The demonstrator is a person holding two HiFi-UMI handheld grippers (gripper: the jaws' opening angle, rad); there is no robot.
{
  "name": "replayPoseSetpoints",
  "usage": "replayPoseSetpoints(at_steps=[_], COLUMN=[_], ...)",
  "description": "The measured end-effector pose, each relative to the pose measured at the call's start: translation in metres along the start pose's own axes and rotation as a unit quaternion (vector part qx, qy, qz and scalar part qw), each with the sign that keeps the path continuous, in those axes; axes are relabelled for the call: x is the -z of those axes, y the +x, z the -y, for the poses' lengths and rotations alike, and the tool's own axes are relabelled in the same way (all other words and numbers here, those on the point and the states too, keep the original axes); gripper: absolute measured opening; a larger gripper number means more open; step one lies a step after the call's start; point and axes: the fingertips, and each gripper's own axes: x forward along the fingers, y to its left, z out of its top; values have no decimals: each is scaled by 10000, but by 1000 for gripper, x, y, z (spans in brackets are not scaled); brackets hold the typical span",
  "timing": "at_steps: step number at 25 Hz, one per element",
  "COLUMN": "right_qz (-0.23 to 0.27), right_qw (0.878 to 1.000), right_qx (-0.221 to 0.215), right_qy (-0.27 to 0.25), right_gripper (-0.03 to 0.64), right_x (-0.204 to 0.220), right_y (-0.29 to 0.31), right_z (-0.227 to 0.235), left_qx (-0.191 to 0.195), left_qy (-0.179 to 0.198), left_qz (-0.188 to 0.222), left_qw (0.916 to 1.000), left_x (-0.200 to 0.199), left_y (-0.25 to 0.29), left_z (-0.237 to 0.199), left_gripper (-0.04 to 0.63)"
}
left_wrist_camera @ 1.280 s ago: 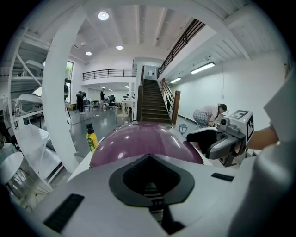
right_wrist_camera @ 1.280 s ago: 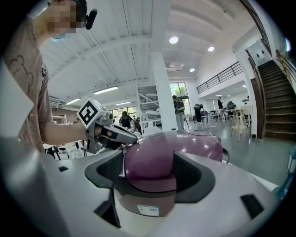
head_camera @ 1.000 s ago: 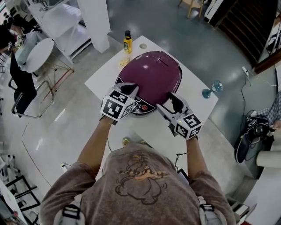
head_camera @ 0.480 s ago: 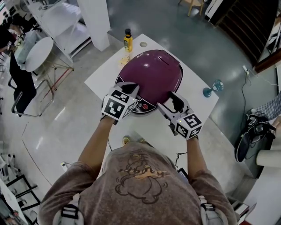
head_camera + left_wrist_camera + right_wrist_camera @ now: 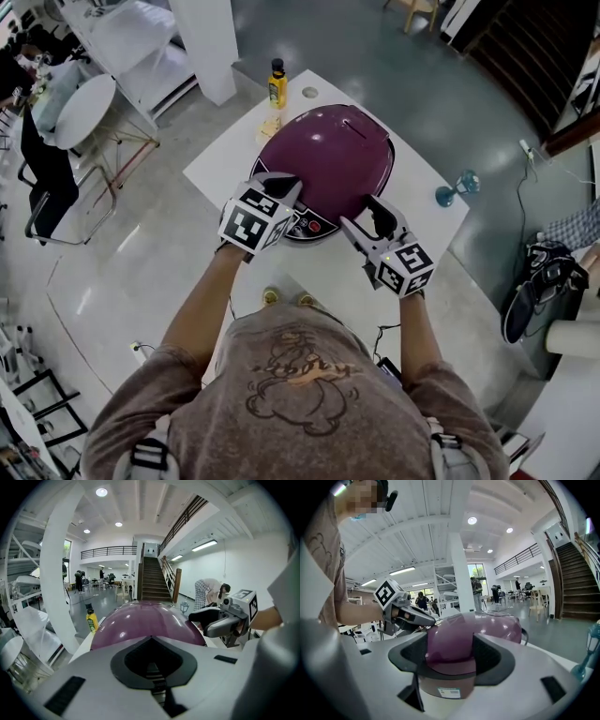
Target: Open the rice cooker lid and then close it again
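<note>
left gripper [image 5: 284,185] jaws together on the purple rice cooker [image 5: 328,150] at frame centre; right gripper [image 5: 373,208] jaws apart, just narrowing around its side.

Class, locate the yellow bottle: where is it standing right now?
In the head view, the yellow bottle stands at the white table's far corner, just beyond the purple rice cooker and near the white pillar.

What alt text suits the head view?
From above: a person holds the left gripper and right gripper at the front of a purple rice cooker; the right's open jaws, the cooker between them, have just been closing.
</note>
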Motion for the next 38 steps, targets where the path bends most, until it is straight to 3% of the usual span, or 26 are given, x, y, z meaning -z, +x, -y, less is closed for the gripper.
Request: replayPoseSetpoints(at_steps=[7,17,29,38], right_qz=[-61,208,487,567], right_qw=[9993,9953,9920,9915], right_qx=[351,913,1101,1138], right_qy=[120,265,375,293], right_gripper=[291,291,250,224], right_x=[-3,-12,-2,28], right_y=[1,-31,-102,-150], right_z=[-3,-20,-44,-90], left_qx=[146,391,316,77], left_qy=[111,-308,-242,-433], left_qz=[196,881,1389,1586], left_qw=[9996,9949,9895,9864], left_x=[1,0,8,51], left_y=[-5,-39,-86,-129], left_z=[4,-4,50,95], left_gripper=[21,21,21,21])
